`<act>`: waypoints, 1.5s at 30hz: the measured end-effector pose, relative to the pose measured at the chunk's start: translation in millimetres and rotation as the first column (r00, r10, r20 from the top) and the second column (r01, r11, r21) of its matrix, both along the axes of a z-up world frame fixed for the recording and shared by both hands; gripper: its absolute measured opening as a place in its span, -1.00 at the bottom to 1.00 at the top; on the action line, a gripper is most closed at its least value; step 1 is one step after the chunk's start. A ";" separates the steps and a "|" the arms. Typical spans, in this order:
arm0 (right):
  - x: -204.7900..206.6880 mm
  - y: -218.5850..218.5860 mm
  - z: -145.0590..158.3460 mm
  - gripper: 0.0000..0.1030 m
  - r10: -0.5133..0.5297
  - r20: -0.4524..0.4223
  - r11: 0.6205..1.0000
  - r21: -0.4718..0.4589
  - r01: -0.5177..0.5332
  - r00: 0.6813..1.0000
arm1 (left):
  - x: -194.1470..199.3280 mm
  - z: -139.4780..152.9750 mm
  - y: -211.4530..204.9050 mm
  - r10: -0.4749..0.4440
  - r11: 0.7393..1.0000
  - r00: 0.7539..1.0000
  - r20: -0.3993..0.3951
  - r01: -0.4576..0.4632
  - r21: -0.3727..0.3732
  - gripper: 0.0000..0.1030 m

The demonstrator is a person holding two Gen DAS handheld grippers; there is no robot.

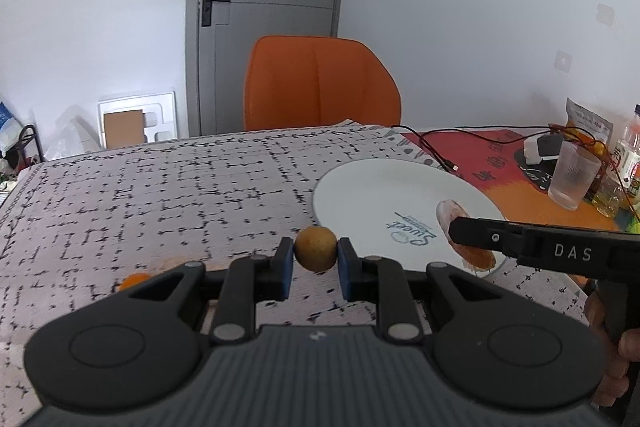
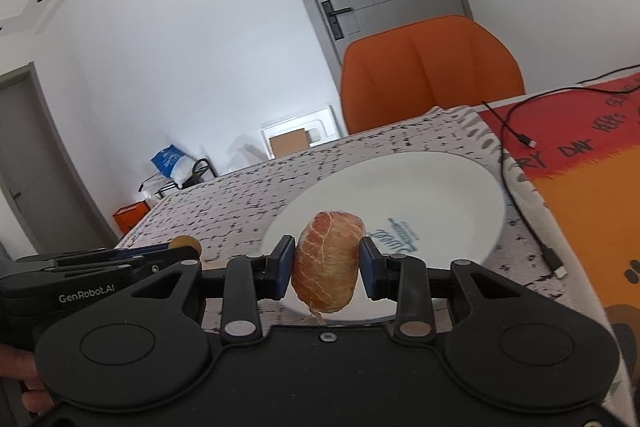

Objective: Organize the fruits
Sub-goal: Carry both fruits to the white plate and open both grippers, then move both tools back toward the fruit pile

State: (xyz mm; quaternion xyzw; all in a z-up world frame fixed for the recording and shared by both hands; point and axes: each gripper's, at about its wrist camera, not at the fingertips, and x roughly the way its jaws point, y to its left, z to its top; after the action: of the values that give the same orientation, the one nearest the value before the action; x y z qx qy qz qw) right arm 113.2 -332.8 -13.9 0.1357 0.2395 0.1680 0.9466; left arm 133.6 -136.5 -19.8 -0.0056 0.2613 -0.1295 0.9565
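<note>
Two fruits are airborne! The left gripper [image 1: 316, 261] clamps a small round brownish-yellow fruit [image 1: 315, 248] just short of the round white ceramic plate [image 1: 372, 191], while the right gripper [image 2: 326, 269] squeezes a peeled orange citrus segment [image 2: 328, 261] above the plate's near rim, likely to gather both there.

The plate [image 1: 380, 187] lies on the table [image 1: 160, 187]. Left of the plate, a small fruit [image 1: 316, 248] sits between the left gripper's [image 1: 316, 263] pads. Over the plate's near rim, the right gripper [image 2: 327, 265] holds a peeled fruit [image 2: 328, 261]. Behind the plate stands a chair [image 1: 320, 83]; right of it, a glass [image 1: 574, 175].
</note>
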 end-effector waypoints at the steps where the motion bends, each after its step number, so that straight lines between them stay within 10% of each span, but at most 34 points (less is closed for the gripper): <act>1: 0.7 -2.5 -0.7 -0.36 -0.005 0.000 1.000 -0.001 0.005 1.000 | 1.9 -0.3 -2.7 -0.004 1.000 1.000 -0.001 0.004 0.002 -0.58; 18: 20.1 -27.1 -4.6 -0.34 -0.108 0.002 0.993 -0.051 0.108 0.994 | 35.6 -6.1 -44.1 -0.065 0.998 0.998 -0.027 0.065 0.016 -0.58; 31: 8.0 -35.6 2.5 0.22 -0.144 0.023 0.988 -0.054 0.146 0.989 | 33.8 -3.3 -49.8 -0.047 0.999 0.998 -0.036 0.047 0.014 -0.49; 38: -1.6 -30.0 3.7 0.91 -0.148 0.043 0.988 -0.041 0.150 0.988 | 15.8 2.6 -27.6 0.023 0.999 1.000 -0.011 -0.022 0.023 0.27; 45: -9.0 -23.1 6.9 1.00 -0.146 0.052 0.989 -0.021 0.148 0.988 | -3.3 10.5 -3.5 0.113 0.993 0.993 0.014 -0.114 0.043 0.68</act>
State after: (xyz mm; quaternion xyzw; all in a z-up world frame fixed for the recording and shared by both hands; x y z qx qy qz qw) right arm 104.2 -355.9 -7.0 0.1371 0.2071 0.0981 0.9637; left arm 130.3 -140.0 -9.3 0.0014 0.2577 -0.0691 0.9638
